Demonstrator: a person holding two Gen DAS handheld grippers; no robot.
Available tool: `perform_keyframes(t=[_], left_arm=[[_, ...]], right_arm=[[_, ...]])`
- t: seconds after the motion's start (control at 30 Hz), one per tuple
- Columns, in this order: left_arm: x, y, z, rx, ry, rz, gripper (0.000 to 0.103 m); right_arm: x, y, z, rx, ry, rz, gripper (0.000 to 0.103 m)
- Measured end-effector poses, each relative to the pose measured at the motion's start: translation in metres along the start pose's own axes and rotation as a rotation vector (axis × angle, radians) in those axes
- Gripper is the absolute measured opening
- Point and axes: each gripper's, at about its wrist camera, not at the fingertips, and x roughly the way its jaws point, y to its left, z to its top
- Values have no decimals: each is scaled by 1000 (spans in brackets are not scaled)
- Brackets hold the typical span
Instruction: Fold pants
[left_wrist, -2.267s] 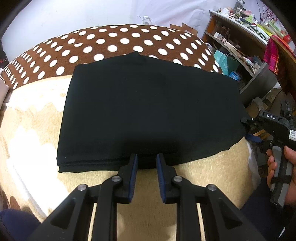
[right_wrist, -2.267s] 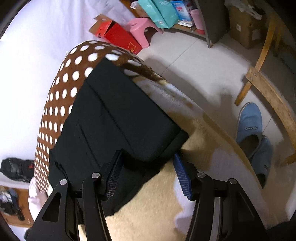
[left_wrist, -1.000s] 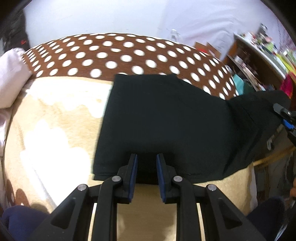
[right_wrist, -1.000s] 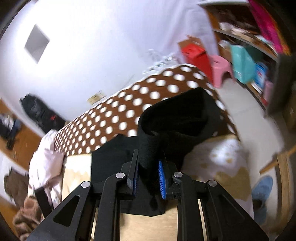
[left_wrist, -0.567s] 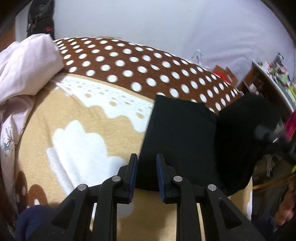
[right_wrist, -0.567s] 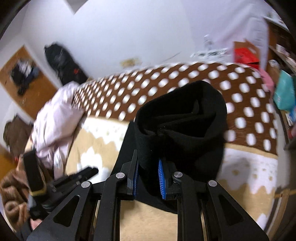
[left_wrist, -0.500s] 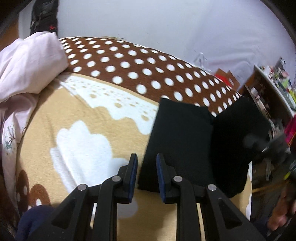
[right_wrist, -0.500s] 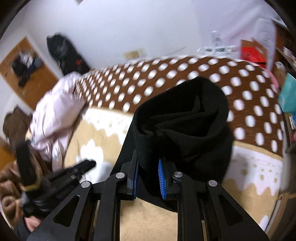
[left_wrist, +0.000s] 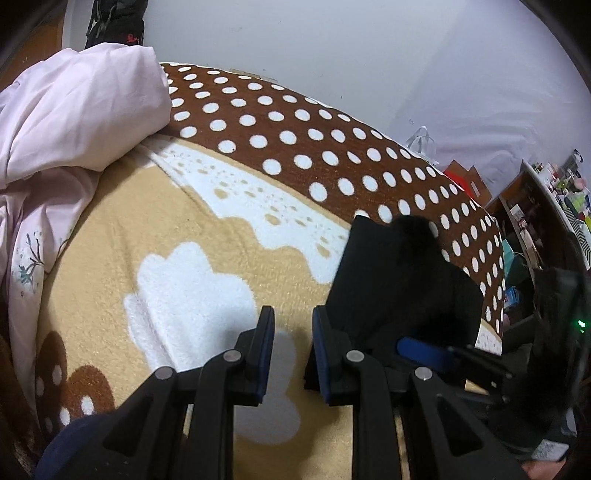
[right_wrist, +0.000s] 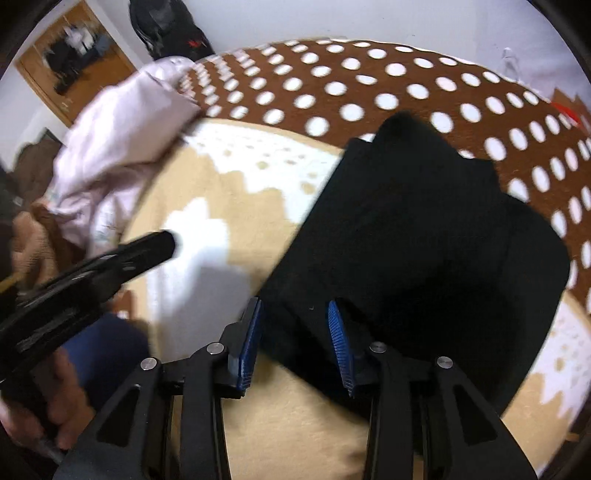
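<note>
Now the soft, limp pants (right_wrist: 424, 236) lie folded on the bed (right_wrist: 229, 218); right gripper (right_wrist: 295, 343) fingers just opening, left gripper (left_wrist: 291, 350) part-open and empty, so grip edges.

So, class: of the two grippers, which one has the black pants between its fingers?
The right gripper: its jaws have just been opening, with the folded black pants between them. The left gripper has only blanket between its fingers.

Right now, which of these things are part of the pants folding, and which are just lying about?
Part of the job:
black pants
right hand-held gripper, just opened
left hand-held gripper

Lying about:
pink bedding
polka-dot blanket
cluttered shelves
</note>
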Motion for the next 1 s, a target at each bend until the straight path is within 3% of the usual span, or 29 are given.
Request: perform_keyframes(t=[0.1, 0.17, 0.37, 0.47, 0.53, 0.67, 0.87, 0.97, 1.0], left_arm=[[-1, -1, 0, 2, -2, -12, 23], [0, -3, -1, 4, 2, -33, 23], [17, -34, -1, 124, 50, -116, 23], [35, -55, 3, 216, 77, -161, 31], [48, -61, 9, 232, 100, -207, 40], [76, -63, 24, 209, 136, -263, 45], [107, -61, 24, 167, 195, -243, 47], [105, -68, 19, 209, 186, -230, 42], [105, -71, 17, 236, 185, -200, 23]], right_arm=[[-20, -6, -11, 41, -44, 86, 38], [-38, -18, -18, 80, -93, 98, 38], [-76, -86, -42, 292, -192, -11, 38], [-82, -120, -59, 401, -190, -30, 38], [-87, -129, -65, 420, -195, -32, 38], [-89, -139, -73, 426, -195, -29, 38], [-81, -142, -70, 434, -200, -24, 38], [-78, -145, -69, 443, -199, -25, 38], [-77, -145, -68, 444, -200, -26, 38]])
